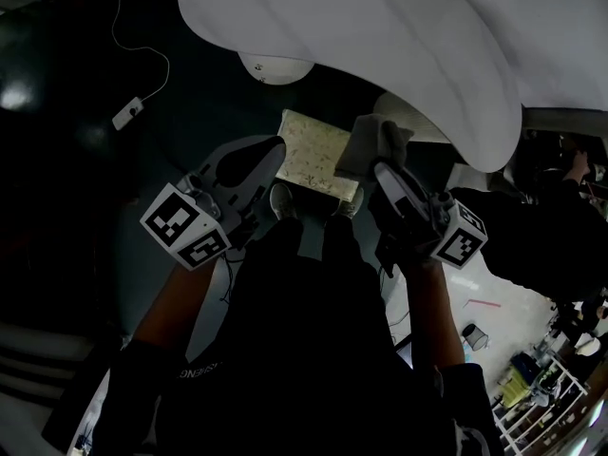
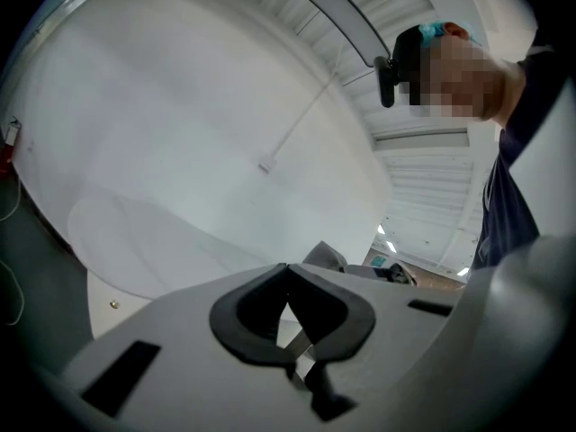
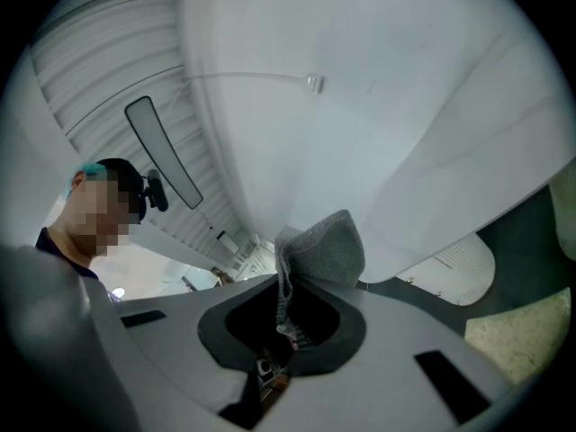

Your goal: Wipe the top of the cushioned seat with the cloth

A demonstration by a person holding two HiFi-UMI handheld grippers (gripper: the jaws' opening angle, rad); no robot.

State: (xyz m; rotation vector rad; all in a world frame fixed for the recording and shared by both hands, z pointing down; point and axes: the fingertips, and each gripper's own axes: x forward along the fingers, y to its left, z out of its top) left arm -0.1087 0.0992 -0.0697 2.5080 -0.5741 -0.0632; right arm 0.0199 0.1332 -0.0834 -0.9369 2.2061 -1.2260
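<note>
In the head view a pale patterned cushioned seat lies low in front of my shoes; its corner also shows in the right gripper view. My right gripper hangs over the seat's right edge, shut on a grey cloth. That cloth sticks up out of the shut jaws of the right gripper. My left gripper hovers at the seat's left edge. In its own view the left gripper has its jaws together with nothing between them. Both grippers are off the seat.
A large white curved shell overhangs the seat from behind. A round white base sits beyond it. On the dark floor, a white cable with a small box runs left. A person in dark clothes and a bottle rack are at right.
</note>
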